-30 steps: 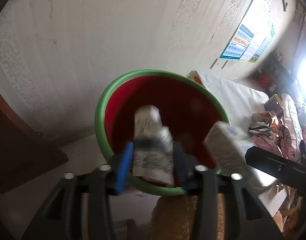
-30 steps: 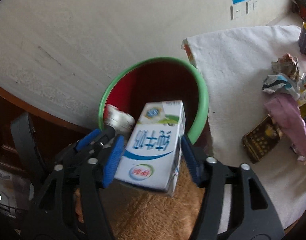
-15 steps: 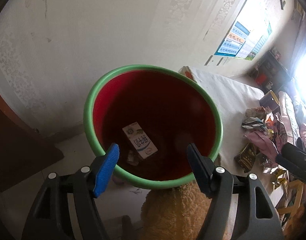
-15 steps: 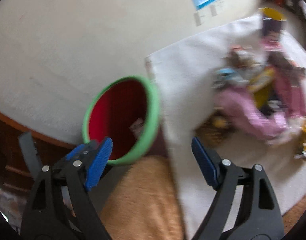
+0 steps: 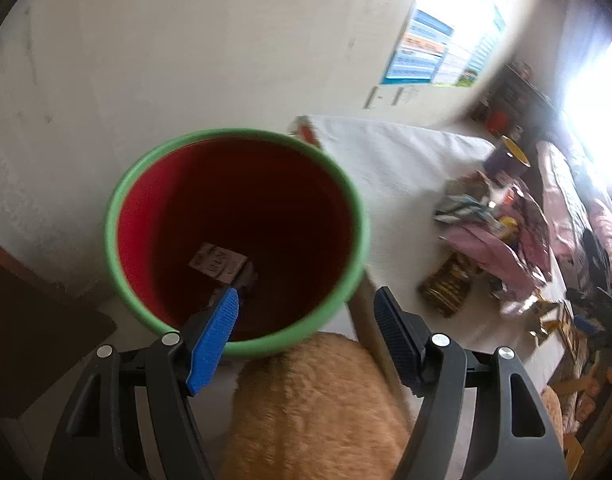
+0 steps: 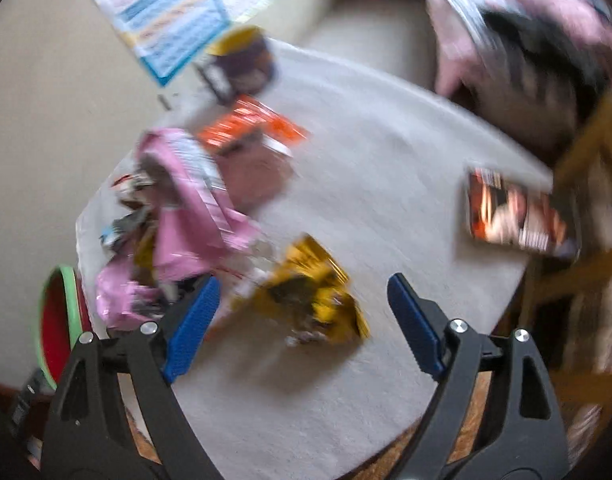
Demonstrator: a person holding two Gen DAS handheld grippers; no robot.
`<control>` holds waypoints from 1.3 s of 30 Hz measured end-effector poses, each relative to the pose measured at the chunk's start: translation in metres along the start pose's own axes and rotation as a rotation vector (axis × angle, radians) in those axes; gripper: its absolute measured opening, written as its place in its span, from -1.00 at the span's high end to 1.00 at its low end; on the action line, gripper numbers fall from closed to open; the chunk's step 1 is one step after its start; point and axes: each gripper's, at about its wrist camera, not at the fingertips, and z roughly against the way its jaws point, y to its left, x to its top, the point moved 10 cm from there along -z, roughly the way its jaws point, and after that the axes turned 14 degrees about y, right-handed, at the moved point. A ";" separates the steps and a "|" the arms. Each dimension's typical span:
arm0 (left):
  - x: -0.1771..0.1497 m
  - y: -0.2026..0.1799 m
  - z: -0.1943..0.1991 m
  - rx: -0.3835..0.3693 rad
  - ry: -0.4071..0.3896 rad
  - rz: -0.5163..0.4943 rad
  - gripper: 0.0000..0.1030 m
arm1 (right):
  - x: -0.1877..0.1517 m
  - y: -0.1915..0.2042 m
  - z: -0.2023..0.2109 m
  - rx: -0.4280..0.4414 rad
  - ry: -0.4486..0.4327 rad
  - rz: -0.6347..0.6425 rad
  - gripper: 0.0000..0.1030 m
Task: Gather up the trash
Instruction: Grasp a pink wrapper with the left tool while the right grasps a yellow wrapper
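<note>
Since both tools gape wide and carry nothing, the right tool (image 6: 300,312) should settle squarely over the yellow wrapper (image 6: 311,300) on the white tabletop (image 6: 385,184) before closing, while the left tool (image 5: 306,322) hovers by the red bin (image 5: 236,216) holding a carton (image 5: 218,266).

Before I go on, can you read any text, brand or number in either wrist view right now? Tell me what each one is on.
None can be read in these frames.
Carton inside the green-rimmed red bin: dark print, too blurred.
Blue-and-white wall poster: lines of text, too small.
Orange wrapper: motion-blurred.
Gold foil wrapper: no legible print.
Dark orange-printed packet: white lettering, smeared.
</note>
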 end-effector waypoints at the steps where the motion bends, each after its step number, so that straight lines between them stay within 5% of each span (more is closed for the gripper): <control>1: -0.001 -0.007 0.001 0.003 0.000 -0.015 -0.31 | -0.002 -0.007 -0.003 0.027 0.014 -0.028 -0.63; 5: -0.006 -0.025 0.000 0.011 0.015 -0.052 -0.31 | -0.014 -0.025 -0.018 0.066 0.056 -0.045 -0.62; 8: -0.008 -0.042 0.000 0.002 0.026 -0.074 -0.30 | -0.021 -0.027 -0.032 0.102 0.090 -0.046 -0.20; 10: -0.007 -0.057 0.001 -0.012 0.029 -0.095 -0.31 | -0.024 -0.023 -0.039 0.138 0.118 -0.029 0.47; 13: -0.004 -0.084 0.002 -0.044 0.034 -0.129 -0.31 | -0.027 -0.023 -0.038 0.183 0.115 -0.019 0.62; 21: 0.019 -0.164 -0.019 -0.139 0.055 -0.166 -0.30 | -0.055 -0.007 -0.002 0.217 0.050 0.110 0.64; 30: 0.015 -0.213 -0.083 -0.168 0.206 -0.128 -0.25 | -0.069 0.005 0.012 0.172 -0.010 0.224 0.64; 34: 0.005 -0.214 -0.098 -0.196 0.275 -0.099 0.53 | -0.069 0.005 0.011 0.176 -0.007 0.226 0.64; 39: -0.004 -0.202 -0.090 -0.236 0.260 -0.078 0.67 | -0.070 0.002 0.009 0.182 0.002 0.214 0.64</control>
